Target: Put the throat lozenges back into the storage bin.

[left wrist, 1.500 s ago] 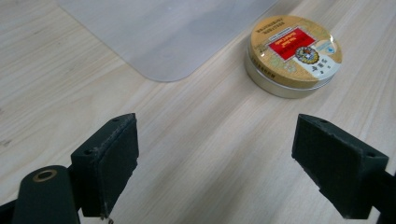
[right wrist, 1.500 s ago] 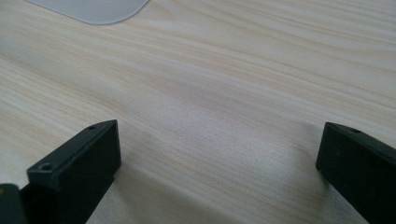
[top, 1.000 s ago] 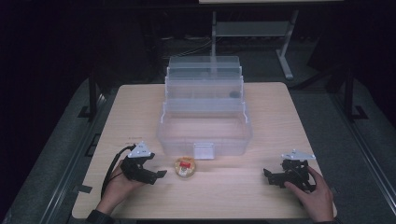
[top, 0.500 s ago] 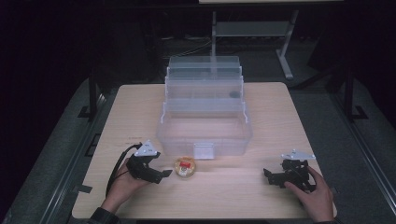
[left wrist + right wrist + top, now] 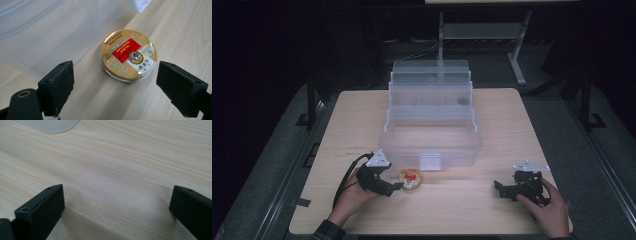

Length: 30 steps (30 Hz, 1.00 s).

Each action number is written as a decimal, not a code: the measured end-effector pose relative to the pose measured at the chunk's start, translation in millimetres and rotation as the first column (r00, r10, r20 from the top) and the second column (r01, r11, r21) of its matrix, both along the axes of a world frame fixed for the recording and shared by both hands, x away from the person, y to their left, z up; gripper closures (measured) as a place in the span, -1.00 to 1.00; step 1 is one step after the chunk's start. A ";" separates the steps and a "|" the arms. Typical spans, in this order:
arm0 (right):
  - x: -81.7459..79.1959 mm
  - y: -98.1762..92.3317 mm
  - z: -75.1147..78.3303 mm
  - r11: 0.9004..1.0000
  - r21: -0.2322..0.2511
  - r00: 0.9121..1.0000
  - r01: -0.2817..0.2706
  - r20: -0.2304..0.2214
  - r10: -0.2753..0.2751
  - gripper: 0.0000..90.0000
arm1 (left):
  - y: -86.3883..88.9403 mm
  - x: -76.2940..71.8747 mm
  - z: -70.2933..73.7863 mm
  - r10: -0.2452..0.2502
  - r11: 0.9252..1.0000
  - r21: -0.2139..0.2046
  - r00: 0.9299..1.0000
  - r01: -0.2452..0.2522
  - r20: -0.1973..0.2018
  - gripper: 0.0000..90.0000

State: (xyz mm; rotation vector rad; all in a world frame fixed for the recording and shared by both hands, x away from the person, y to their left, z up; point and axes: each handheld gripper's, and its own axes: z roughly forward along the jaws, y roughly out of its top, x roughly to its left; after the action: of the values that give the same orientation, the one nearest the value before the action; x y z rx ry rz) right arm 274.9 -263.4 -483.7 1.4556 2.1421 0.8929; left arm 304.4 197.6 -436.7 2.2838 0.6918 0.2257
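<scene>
Tin, round, gold with red label: lower centre of high view, flat on wooden table, just before clear tiered plastic box. Left gripper: jaws spread wide, flanking tin, not touching. Right gripper: lower right, jaws spread, nothing held.

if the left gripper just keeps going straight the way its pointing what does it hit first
Most likely the round gold tin with the red label. It lies on the table just ahead of the left gripper, between the lines of its open jaws. The clear plastic organiser box stands beyond the tin.
</scene>
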 end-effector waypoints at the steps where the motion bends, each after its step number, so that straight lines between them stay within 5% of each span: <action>1: 0.0 0.0 0.0 1.000 0.000 1.000 0.000 0.000 0.000 -1.00 | -1.1 0.2 -0.2 -0.003 1.000 0.000 1.000 0.003 0.000 -0.69; 30: 0.0 0.0 0.0 1.000 0.000 1.000 0.000 0.000 0.000 -1.00 | -39.6 5.0 -13.2 -0.061 0.997 0.053 0.998 0.062 -0.012 -0.72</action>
State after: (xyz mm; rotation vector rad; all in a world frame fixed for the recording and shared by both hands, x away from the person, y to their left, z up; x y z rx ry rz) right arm 274.9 -263.4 -483.6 1.4559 2.1418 0.8928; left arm 309.5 158.0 -449.9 2.3544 0.6263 0.2057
